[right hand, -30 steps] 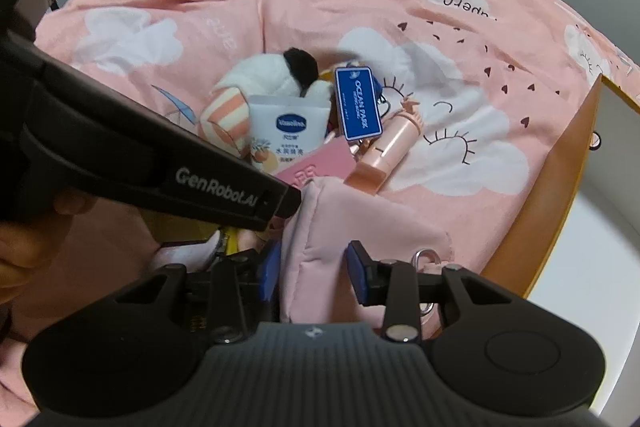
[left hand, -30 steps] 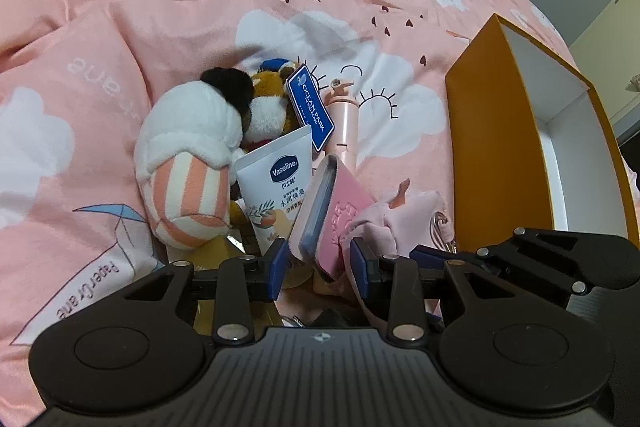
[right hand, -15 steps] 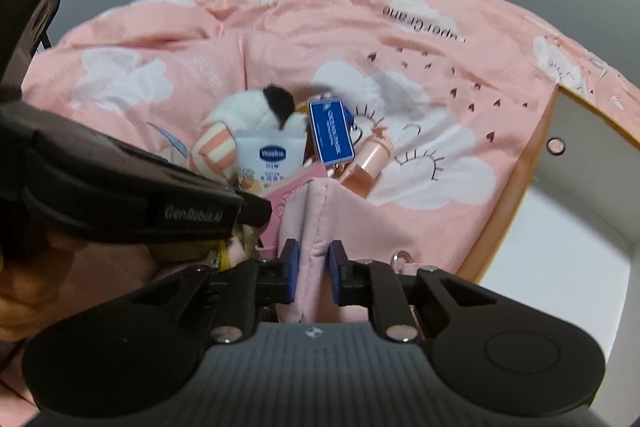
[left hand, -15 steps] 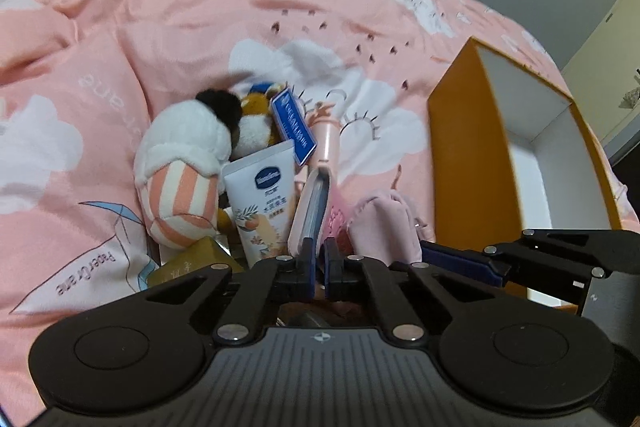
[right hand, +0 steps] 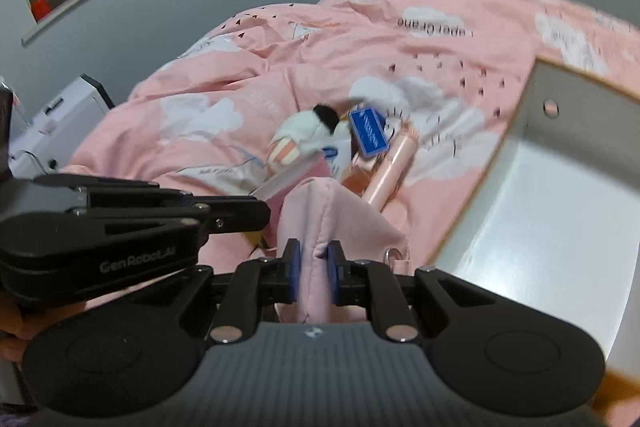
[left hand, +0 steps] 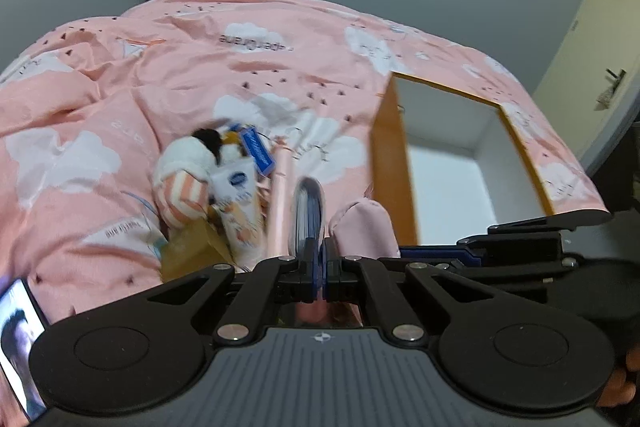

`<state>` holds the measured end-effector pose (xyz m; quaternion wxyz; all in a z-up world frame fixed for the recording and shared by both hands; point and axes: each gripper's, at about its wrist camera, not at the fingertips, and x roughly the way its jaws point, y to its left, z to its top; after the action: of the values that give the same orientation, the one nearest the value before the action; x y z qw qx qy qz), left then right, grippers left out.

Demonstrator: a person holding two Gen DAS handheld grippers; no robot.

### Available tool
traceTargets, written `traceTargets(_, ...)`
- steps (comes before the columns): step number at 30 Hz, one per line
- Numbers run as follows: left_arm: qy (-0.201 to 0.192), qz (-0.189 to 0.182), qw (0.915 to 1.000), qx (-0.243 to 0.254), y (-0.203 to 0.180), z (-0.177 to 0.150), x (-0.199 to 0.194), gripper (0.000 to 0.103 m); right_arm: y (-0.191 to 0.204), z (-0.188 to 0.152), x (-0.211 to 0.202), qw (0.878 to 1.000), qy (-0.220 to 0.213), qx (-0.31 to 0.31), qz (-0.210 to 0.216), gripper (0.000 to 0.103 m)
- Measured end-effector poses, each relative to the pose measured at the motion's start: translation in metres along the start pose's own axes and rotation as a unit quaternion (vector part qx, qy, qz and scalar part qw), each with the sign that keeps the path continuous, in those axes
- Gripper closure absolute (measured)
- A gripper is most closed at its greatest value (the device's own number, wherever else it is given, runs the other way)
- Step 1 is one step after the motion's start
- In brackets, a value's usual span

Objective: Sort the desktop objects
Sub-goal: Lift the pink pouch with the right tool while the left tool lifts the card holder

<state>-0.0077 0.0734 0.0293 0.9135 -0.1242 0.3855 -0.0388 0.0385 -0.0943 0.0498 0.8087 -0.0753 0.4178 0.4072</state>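
Observation:
My left gripper [left hand: 319, 269] is shut on a thin pink notebook [left hand: 307, 215] held edge-on above the bed. My right gripper [right hand: 313, 269] is shut on a pink cloth pouch [right hand: 332, 211], which also shows in the left wrist view [left hand: 366, 227]. A pile lies on the pink quilt: a striped plush toy [left hand: 182, 179], a Vaseline tube [left hand: 238, 211], a blue tag [left hand: 259, 151] and a pink bottle [right hand: 394, 167]. An open orange box with a white inside [left hand: 448, 179] stands to the right.
The pink cloud-print quilt [left hand: 120, 99] covers the bed. A phone [left hand: 20, 343] lies at the lower left. A gold packet [left hand: 192, 247] lies under the tube. Grey walls, a door [left hand: 600, 75] at right, and a white device [right hand: 60, 123] at left surround the bed.
Both grippers have risen away from the pile, carrying the notebook and the pouch up with them. The box now shows more of its inside.

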Motion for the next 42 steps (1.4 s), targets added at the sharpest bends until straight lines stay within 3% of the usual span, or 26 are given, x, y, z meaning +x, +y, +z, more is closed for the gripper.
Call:
traceTargets(6, 0.026, -0.049, 0.9978, 0.036, -0.027, -0.015, -0.009, 0.102, -0.021, -0.03, -0.025, 0.998, 0.036, 0.049, 0.0, 0.088)
traceTargets(13, 0.087, -0.067, 0.9931, 0.041, -0.033, -0.025, 0.009, 0.103, -0.038, -0.053, -0.03, 0.995, 0.053, 0.061, -0.062, 0.088)
traceTargets(16, 0.088, -0.033, 0.995, 0.035, -0.026, -0.028, 0.018, 0.103, -0.04, -0.056, -0.011, 0.994, 0.061, 0.058, -0.068, 0.086)
traceTargets(18, 0.091, -0.021, 0.9954, 0.022, -0.017, -0.028, 0.024, 0.103, -0.042, -0.059, -0.002, 0.994, 0.062, 0.055, -0.072, 0.083)
traceTargets(20, 0.095, -0.029, 0.995, 0.008, -0.008, -0.027, 0.023, 0.103, -0.041, -0.059, 0.005, 0.994, 0.057, 0.056, -0.074, 0.068)
traceTargets(24, 0.105, -0.033, 0.9939, 0.008, -0.002, -0.027, 0.021, 0.102, -0.043, -0.059, 0.002, 0.995, 0.045, 0.057, -0.071, 0.06)
traceTargets(26, 0.119, -0.036, 0.9922, 0.009, 0.0, -0.029, 0.025, 0.097, -0.049, -0.06, -0.004, 0.994, 0.039, 0.069, -0.072, 0.05)
traceTargets(28, 0.128, -0.036, 0.991, 0.012, -0.001, -0.032, 0.028, 0.094, -0.06, -0.062, -0.012, 0.993, 0.032, 0.094, -0.068, 0.049)
traceTargets(33, 0.15, -0.063, 0.9863, 0.027, -0.011, -0.039, 0.036, 0.076, -0.092, -0.071, -0.018, 0.983, 0.045, 0.163, -0.072, 0.05)
traceTargets(36, 0.161, -0.057, 0.9848, 0.032, -0.015, -0.042, 0.042, 0.075, -0.106, -0.079, -0.007, 0.975, 0.073, 0.189, -0.096, 0.052)
traceTargets(42, 0.158, -0.056, 0.9857, 0.022, -0.014, -0.039, 0.044, 0.075, -0.138, -0.099, 0.017, 0.944, 0.108, 0.31, -0.027, 0.053)
